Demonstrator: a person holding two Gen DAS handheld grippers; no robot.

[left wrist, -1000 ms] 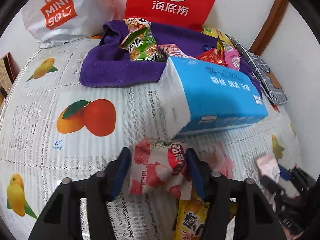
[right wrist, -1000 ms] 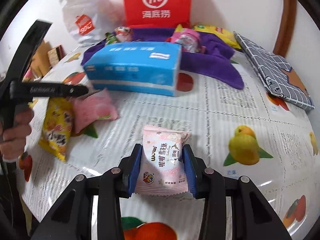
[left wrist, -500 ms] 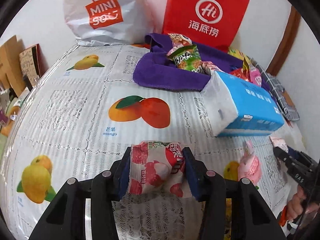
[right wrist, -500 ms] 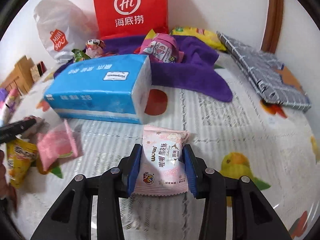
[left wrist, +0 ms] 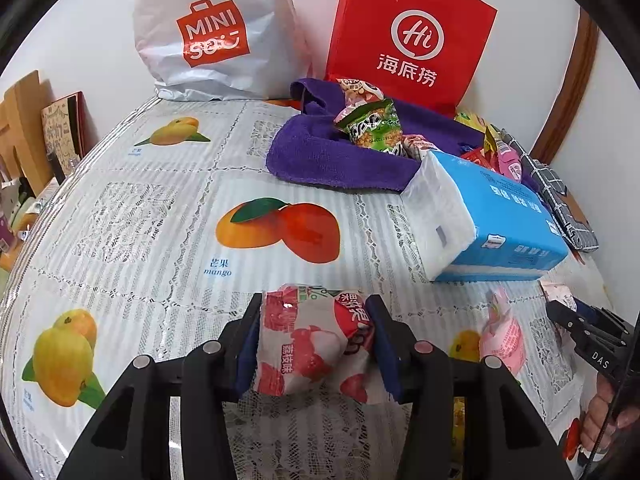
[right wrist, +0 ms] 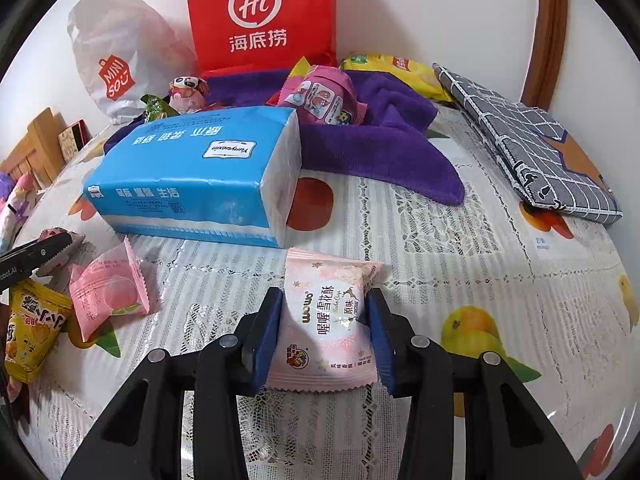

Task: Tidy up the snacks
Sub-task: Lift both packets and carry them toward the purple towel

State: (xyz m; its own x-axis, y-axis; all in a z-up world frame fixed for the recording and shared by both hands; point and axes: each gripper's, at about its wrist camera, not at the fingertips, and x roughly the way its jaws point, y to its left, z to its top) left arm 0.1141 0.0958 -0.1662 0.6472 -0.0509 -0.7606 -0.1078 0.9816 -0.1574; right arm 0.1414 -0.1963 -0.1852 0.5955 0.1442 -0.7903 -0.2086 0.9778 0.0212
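Yellow packet [right wrist: 30, 330]: left end cut by frame edge, top under the left gripper's [right wrist: 48, 250] finger
Yellow bag [right wrist: 394, 70]: lower part behind purple towel [right wrist: 384, 148]
Hand [left wrist: 604, 420]: mostly cut off at lower right
Tissue pack [left wrist: 492, 220]: hides snacks behind

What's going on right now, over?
Left gripper shut on red lychee packet. Right gripper shut on pink nougat packet. Blue tissue pack ahead.

Right hand-held gripper [right wrist: 325, 320] clamped on pale pink snack packet [right wrist: 326, 320], before blue tissue pack [right wrist: 192, 172].
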